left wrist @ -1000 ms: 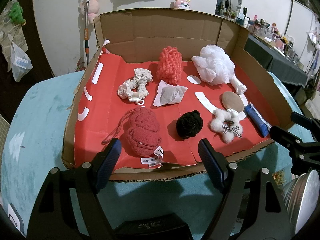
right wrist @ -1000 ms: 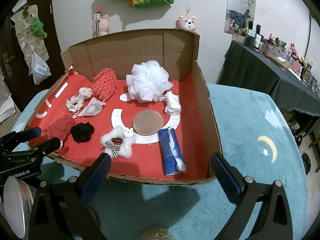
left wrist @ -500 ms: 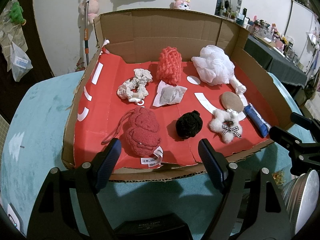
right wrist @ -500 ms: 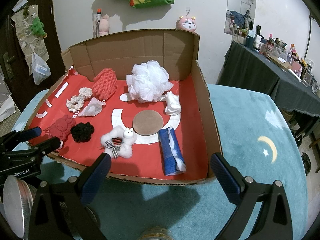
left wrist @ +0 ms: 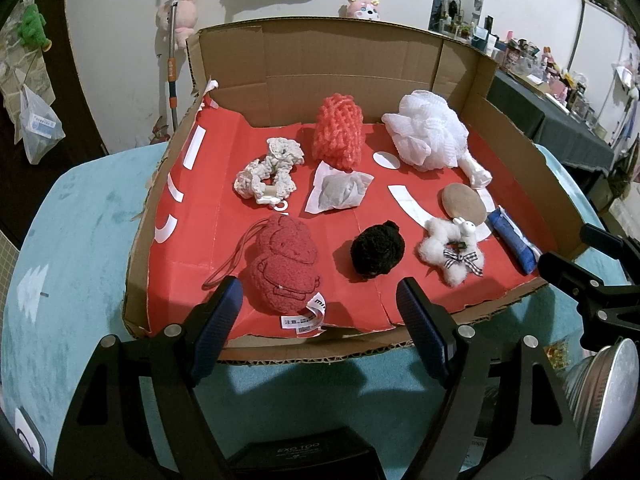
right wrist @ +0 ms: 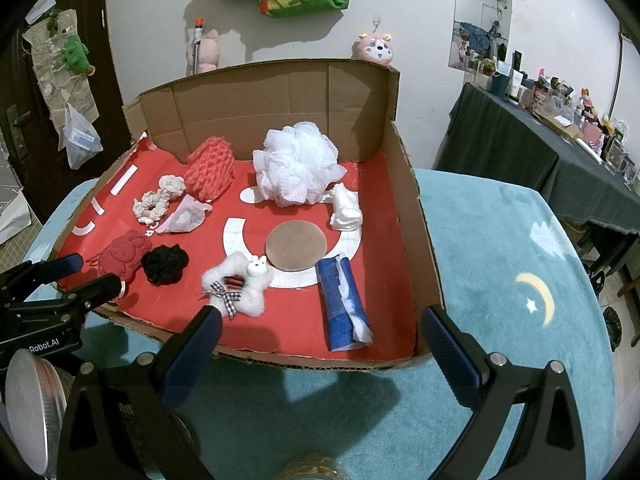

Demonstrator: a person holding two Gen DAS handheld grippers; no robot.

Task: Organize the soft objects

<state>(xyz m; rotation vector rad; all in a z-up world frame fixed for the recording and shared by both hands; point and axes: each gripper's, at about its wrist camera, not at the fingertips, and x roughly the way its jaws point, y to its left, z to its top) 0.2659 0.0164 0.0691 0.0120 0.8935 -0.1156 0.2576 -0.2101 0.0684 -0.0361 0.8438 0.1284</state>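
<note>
A shallow cardboard box [left wrist: 360, 56] [right wrist: 424, 264] with a red floor holds several soft things. Near its front lie a dark red plush sponge [left wrist: 286, 266] [right wrist: 122, 254], a black scrunchie [left wrist: 378, 250] [right wrist: 166, 264] and a white fluffy scrunchie with a bunny [left wrist: 452, 250] [right wrist: 240, 284]. Further back are a cream crochet scrunchie [left wrist: 268, 174], an orange net pouf [left wrist: 338, 136] [right wrist: 210, 174] and a white mesh pouf [left wrist: 426, 136] [right wrist: 298, 168]. My left gripper [left wrist: 318, 316] hangs open before the box's front edge. My right gripper [right wrist: 320, 344] is open too, nothing between its fingers.
A tan round pad [right wrist: 296, 246], a blue rolled tissue pack [right wrist: 344, 308], a folded white cloth [right wrist: 346, 212] and a sachet in a clear wrapper [left wrist: 340, 194] also lie in the box. The box stands on a teal tablecloth [right wrist: 500, 264]. A dark table [right wrist: 520, 152] with clutter stands at right.
</note>
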